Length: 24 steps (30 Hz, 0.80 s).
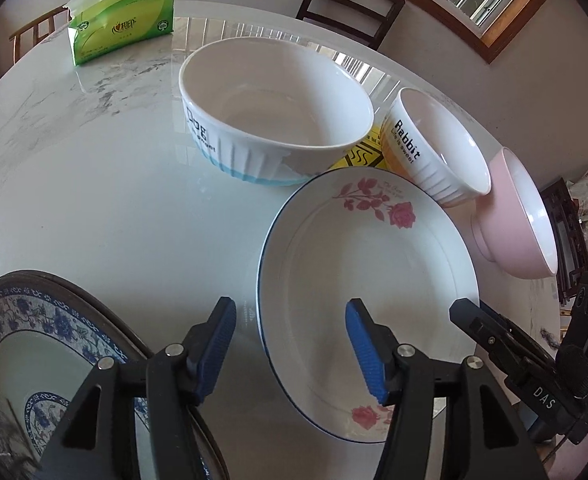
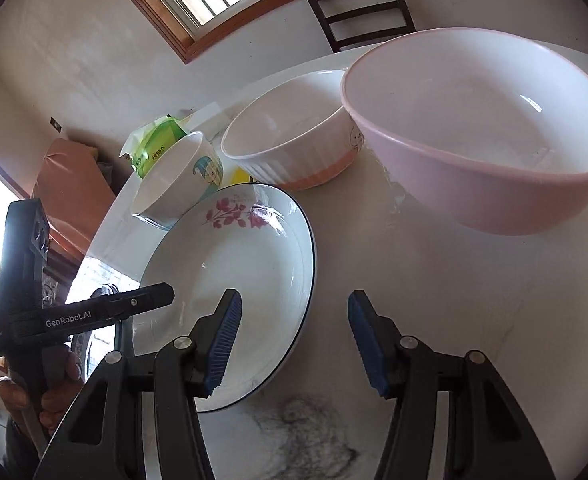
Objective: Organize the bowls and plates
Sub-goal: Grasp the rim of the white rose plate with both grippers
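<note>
White marble tabletop (image 1: pixel 94 184) fills both views, with a barred window and a dark chair behind it. At its middle lies the rose plate (image 1: pixel 366 280), flat on the tabletop, its far edge just beside three upright bowls: the wide "Dog" bowl (image 1: pixel 274 120), the smaller "Rabbit" bowl (image 1: pixel 434 148) and the pink bowl (image 1: pixel 522 220). A blue-patterned plate (image 1: pixel 26 340) is seen at the lower left of the left wrist view, well apart from the bowls, and a green tissue pack (image 1: pixel 118 28) stands at the far edge.

The left gripper (image 1: pixel 290 344) is held over the near left rim of the rose plate, its fingers spread with nothing pinched; the rim lies below the gap, not pressed by either pad. The right gripper (image 2: pixel 294 344) is placed at the plate's opposite edge, fingers likewise spread and empty.

The step in hand is judged to be an approach to the rose plate, probably for stacking with the blue-patterned plate. For the next move, one gripper must be lowered until the thin rim sits between its pads, then closed firmly before any lift, since glazed ware can slip.
</note>
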### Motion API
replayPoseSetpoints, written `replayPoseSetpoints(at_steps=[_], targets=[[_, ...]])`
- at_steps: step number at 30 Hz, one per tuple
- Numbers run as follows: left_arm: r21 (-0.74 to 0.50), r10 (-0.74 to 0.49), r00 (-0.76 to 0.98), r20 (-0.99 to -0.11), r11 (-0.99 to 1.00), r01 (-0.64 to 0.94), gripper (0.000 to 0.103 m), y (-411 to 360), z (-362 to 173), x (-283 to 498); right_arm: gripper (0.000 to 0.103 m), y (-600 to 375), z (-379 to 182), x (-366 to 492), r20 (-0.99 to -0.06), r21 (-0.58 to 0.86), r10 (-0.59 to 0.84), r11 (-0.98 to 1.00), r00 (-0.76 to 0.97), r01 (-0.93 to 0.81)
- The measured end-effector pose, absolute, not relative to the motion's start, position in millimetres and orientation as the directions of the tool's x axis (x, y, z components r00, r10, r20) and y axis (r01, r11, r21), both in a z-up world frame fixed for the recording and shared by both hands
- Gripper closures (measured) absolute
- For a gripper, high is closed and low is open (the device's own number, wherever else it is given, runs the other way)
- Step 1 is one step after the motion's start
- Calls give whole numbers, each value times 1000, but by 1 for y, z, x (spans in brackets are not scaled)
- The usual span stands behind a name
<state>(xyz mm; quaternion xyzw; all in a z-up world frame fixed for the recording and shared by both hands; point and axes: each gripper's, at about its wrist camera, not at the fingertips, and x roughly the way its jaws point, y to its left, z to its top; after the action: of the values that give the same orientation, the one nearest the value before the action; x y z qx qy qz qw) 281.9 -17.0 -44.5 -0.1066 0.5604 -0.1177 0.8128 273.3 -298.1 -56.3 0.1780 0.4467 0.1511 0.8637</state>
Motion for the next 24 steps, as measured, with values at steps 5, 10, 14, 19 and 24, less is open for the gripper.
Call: replayPoseSetpoints(at_steps=[5,10,14,19,24], targets=[[-231,-239,355,-904,971,67,68,-32,-45,279,72,-297,-62,279,-730,455,439,884,523,-107],[-354,-334,340,-879,935,2,88,-13,-48,275,88,-298,-64,279,-736,453,439,885,516,-107],[-329,-315,354,-881,944,21,88,-13,-40,251,89,-306,-65,270,-733,458,438,883,520,-99],[-322,-308,382,-871,946,28,89,-9,-27,219,89,-308,-63,245,-725,471,448,877,523,-99],[-309,-298,417,-858,950,43,89,-3,-15,184,89,-306,-57,213,-708,493,467,864,529,-103]])
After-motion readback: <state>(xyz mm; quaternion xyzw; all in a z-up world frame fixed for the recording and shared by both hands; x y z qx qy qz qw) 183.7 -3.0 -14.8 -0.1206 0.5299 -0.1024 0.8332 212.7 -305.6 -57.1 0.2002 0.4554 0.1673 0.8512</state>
